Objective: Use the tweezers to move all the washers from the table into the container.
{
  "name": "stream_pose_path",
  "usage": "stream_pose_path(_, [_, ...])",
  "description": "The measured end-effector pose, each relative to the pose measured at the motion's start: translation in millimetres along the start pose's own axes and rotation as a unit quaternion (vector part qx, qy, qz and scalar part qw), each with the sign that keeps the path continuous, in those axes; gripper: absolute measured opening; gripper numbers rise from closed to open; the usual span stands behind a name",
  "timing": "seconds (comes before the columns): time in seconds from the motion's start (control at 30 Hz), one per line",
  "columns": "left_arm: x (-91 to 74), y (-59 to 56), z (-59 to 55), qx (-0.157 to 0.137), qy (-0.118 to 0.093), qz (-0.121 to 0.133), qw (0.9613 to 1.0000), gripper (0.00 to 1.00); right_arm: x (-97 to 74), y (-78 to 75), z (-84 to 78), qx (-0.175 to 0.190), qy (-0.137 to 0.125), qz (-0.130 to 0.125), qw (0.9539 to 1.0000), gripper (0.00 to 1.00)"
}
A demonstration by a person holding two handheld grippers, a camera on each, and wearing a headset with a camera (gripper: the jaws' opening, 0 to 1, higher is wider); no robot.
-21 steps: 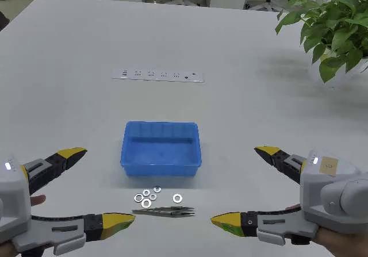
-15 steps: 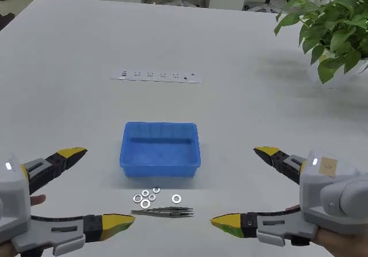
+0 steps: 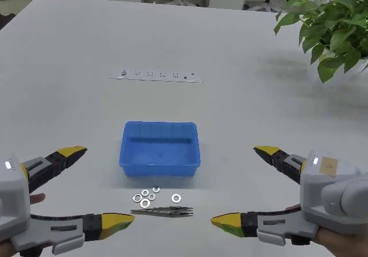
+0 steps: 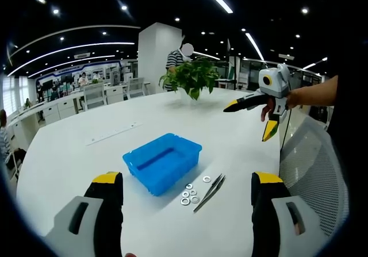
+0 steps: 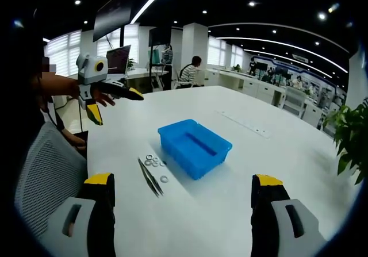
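Nothing on the table (image 3: 86,38) has shifted since the earlier frames; only the headset view has drifted a little, and both grippers hold the same stations near the person. On the left, the left gripper (image 3: 104,185) stands wide open and empty, its lower jaw tip lying close to the left end of the tweezers (image 3: 163,211). Those tweezers lie flat on the table with their long axis running left to right across the person's front, between the two grippers and untouched. Just beyond them sit the washers (image 3: 146,196), a small cluster with one more washer (image 3: 176,198) set apart to the right. All are on the table on the near side of the blue container (image 3: 160,168), which looks empty. On the right, the right gripper (image 3: 237,184) is likewise spread wide and holds nothing, its lower tip a bit farther from the tweezers' right end. By this view the left gripper seems slightly nearer. Either one would have to turn inward and meet the tweezers across their length. Which end carries the tips I cannot tell.
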State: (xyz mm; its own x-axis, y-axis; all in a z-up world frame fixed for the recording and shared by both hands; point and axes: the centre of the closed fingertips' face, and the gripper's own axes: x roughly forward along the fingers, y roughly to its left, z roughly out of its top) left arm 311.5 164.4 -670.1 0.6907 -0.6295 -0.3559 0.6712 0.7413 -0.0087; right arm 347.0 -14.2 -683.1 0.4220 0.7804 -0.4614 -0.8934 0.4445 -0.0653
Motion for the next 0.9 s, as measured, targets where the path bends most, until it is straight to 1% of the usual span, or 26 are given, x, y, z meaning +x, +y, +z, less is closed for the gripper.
stream_pose_path(0.9, [3.3,0.1,0.2,0.004,0.001,-0.003,1.0000,0.98,-0.4,-2.6,-0.5,-0.005,0.000,0.003,1.0000,0.99])
